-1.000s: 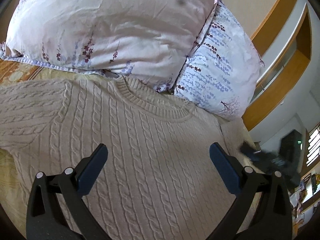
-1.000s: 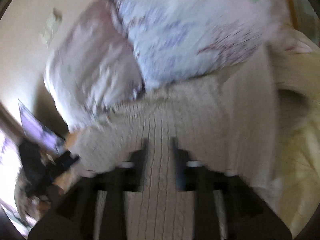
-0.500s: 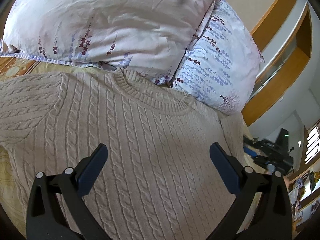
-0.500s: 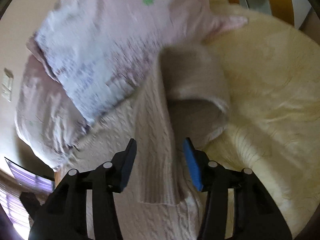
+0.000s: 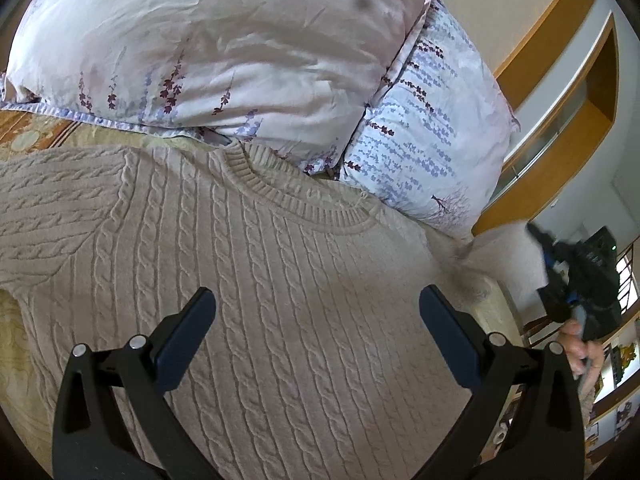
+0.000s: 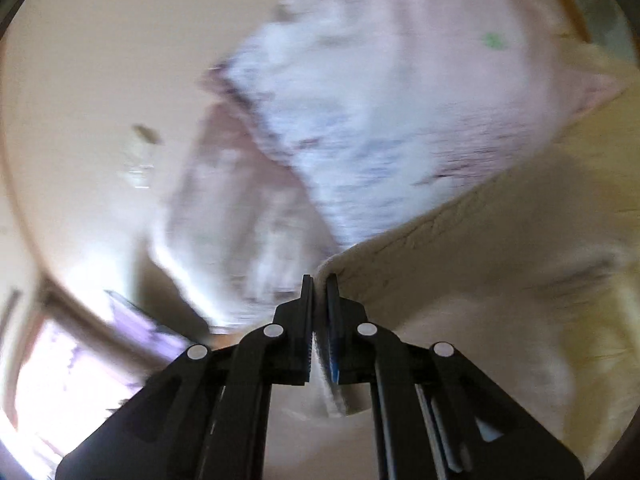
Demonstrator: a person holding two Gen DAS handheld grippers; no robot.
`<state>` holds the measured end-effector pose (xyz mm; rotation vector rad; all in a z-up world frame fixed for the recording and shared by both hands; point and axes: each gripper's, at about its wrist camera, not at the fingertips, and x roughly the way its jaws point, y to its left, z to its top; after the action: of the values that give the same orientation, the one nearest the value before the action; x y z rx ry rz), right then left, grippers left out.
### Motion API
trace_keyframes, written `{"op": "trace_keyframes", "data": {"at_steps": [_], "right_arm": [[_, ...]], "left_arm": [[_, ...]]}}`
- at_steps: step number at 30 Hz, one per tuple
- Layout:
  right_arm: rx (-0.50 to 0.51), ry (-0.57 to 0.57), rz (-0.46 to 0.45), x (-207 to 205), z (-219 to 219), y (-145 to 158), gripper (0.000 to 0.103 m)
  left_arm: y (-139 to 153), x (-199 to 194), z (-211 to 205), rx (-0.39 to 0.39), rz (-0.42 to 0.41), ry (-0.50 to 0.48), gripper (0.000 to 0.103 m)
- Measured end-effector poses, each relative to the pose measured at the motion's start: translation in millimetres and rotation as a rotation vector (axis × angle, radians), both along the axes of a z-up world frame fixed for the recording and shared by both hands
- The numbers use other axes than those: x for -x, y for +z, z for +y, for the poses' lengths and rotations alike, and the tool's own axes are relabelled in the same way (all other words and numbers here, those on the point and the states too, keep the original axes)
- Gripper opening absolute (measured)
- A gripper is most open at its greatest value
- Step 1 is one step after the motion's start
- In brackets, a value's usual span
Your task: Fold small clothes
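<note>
Sweater (image 5: 248,280) flat, pillows (image 5: 224,48) touching collar

two pillows (image 5: 248,60) block the bed's head edge beyond the sweater (image 5: 280,300); sweater front lies flat, unobstructed from above.

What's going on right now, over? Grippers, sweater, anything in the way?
Left gripper open above the sweater. Right gripper shut on a sweater edge, jaws just closed. Pillows crowd the collar.
</note>
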<state>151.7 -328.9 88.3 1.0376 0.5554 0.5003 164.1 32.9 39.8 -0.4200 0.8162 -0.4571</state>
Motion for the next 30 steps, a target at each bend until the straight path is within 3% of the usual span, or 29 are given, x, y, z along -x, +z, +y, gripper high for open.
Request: {"op": "trace_keyframes", "data": {"at_steps": [4, 7, 11, 13, 15, 16, 20, 22, 24, 26, 28, 30], "right_arm": [[-0.044, 0.061, -0.033, -13.7, 41.0, 6.5, 0.007], [-0.072, 0.109, 0.015, -35.4, 75.7, -9.2, 0.007], [0.054, 0.155, 0.152, -61.1, 107.4, -30.3, 0.008], [0.024, 0.230, 0.242, -67.1, 114.4, -45.2, 0.023], [-0.010, 0.210, 0.252, -56.1, 101.9, -48.8, 0.066], [-0.015, 0.183, 0.235, -48.1, 92.7, -47.7, 0.072], [-0.063, 0.015, 0.235, -10.7, 36.8, -47.1, 0.074], [-0.090, -0.045, 0.274, 2.2, 11.7, -55.5, 0.074], [-0.124, -0.081, 0.312, 12.9, -6.4, -67.7, 0.071], [-0.159, -0.099, 0.337, 20.5, -18.4, -78.6, 0.068], [-0.179, -0.115, 0.348, 26.5, -26.7, -89.9, 0.066], [-0.194, -0.155, 0.375, 26.2, -33.8, -101.3, 0.062]], "left_arm": [[-0.5, 2.0, 4.6, 0.014, 0.002, 0.006, 0.101], [-2.4, 2.0, 9.2, 0.034, 0.018, 0.016, 0.101], [-4.3, 1.7, 14.3, 0.057, 0.042, 0.026, 0.101], [-4.9, 1.5, 14.9, 0.065, 0.050, 0.019, 0.101], [-3.8, 2.4, 15.3, 0.064, 0.044, 0.009, 0.101], [-3.1, 2.4, 14.7, 0.058, 0.042, 0.005, 0.101], [-4.0, -0.9, 5.6, 0.016, 0.057, -0.041, 0.101], [-5.6, -3.0, -5.9, -0.064, 0.057, -0.064, 0.096], [-8.1, -6.3, -21.2, -0.175, 0.044, -0.102, 0.085], [-12.0, -12.1, -30.3, -0.248, 0.038, -0.113, 0.084], [-17.3, -23.1, -29.8, -0.221, 0.066, -0.101, 0.083], [-24.3, -37.9, -20.5, -0.084, 0.145, -0.065, 0.083]]}}
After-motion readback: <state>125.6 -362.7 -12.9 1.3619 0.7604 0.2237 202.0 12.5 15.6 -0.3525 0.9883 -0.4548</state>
